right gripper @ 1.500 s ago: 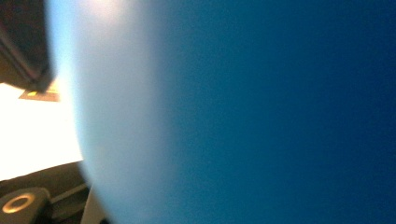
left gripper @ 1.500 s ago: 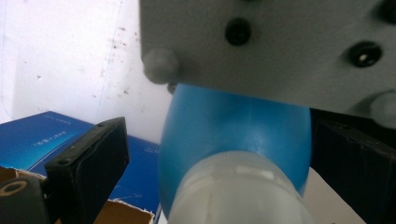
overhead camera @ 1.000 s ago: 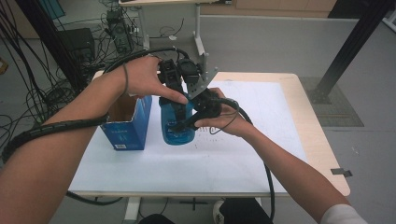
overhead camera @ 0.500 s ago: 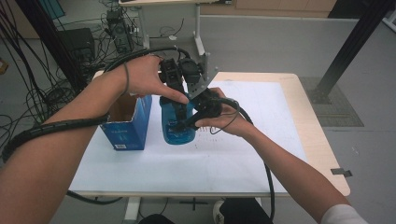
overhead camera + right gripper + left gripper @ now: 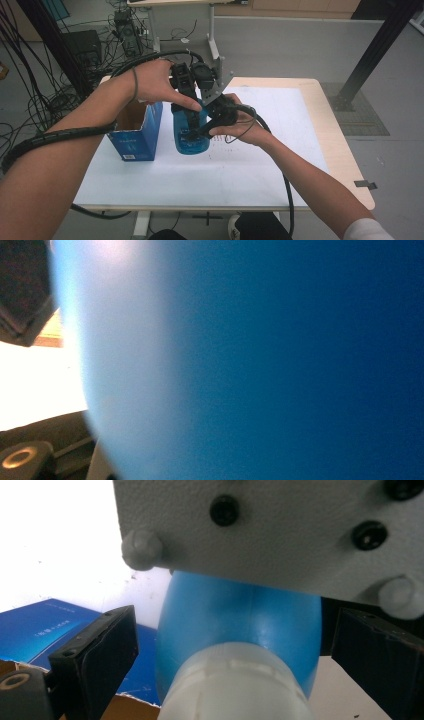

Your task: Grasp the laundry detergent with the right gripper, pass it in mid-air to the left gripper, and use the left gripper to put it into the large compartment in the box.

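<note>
The right gripper has its jaws clamped on the side of the translucent blue plastic bottle, the right hand holding it level from the right; in the right gripper view the bottle's blue wall presses right up against the lens, with one black pad at the upper left edge. The left gripper comes down from above on the bottle's top, carried by the left hand. In the left gripper view its two black pads stand apart on either side of the bottle's pale, whitish neck with a clear gap on each side, so these jaws are open around the neck and touch nothing. Above them in that view sits the grey plate of the other gripper, with black screws.

The bottle stands upright on the white sheet that covers the light wooden table, left of the middle of the sheet. I can read no label on it, and whether it holds anything I cannot tell.

Just to its left stands an open blue cardboard box with brown inner flaps. It bears small pale print on its near face and on its side, too small and blurred to read. What lies inside is hidden by the forearm.
</note>
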A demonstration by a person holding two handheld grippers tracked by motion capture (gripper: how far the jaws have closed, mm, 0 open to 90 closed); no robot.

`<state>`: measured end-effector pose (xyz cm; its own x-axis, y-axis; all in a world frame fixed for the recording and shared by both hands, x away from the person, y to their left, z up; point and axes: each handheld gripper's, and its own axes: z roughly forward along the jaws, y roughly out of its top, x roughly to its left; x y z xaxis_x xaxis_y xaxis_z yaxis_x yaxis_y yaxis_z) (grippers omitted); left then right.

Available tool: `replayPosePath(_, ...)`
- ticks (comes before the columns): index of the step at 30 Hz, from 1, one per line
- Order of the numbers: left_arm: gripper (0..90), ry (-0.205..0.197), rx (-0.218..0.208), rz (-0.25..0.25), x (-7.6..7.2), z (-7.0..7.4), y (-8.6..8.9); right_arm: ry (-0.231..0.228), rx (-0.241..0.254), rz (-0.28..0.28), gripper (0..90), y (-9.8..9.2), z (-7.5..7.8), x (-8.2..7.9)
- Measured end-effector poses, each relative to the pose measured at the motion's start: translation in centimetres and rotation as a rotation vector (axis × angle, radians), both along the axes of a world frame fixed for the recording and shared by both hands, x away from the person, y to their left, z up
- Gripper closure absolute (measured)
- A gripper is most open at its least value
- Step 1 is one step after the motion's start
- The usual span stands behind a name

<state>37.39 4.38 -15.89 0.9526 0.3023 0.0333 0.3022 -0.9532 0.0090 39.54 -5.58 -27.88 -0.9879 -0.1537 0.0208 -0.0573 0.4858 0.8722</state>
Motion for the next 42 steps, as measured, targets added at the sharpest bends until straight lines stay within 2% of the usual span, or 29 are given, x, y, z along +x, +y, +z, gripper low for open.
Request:
replayPosePath(4, 5.5, 0.001, 0.011, -0.01, 0.08, 0.05, -0.02, 0.001, 0.0, -0.001, 44.7, -0.05, 0.02, 0.0)
replayPosePath(13, 5.5, 0.0, -0.008, 0.002, 0.0, 0.2, 0.03, 0.002, 0.001, -0.001, 44.7, -0.13, 0.09, -0.02)
replayPosePath(23, 5.7, -0.002, -0.004, 0.0, -0.1, 0.29, 0.02, 0.0, 0.003, -0.005, 44.7, -0.14, 0.11, 0.02)
replayPosePath(24, 5.7, -0.005, -0.007, 0.001, -0.1, 0.3, 0.05, 0.002, 0.004, -0.005, 44.7, -0.14, 0.12, 0.0)
replayPosePath(25, 5.7, -0.004, -0.007, 0.001, -0.08, 0.33, 0.07, 0.034, -0.021, -0.013, 44.7, -0.3, 0.18, -0.24)
replayPosePath(42, 5.7, -0.006, -0.012, 0.001, -0.11, 0.44, 0.16, 0.018, -0.012, -0.01, 44.7, -0.24, 0.11, -0.06)
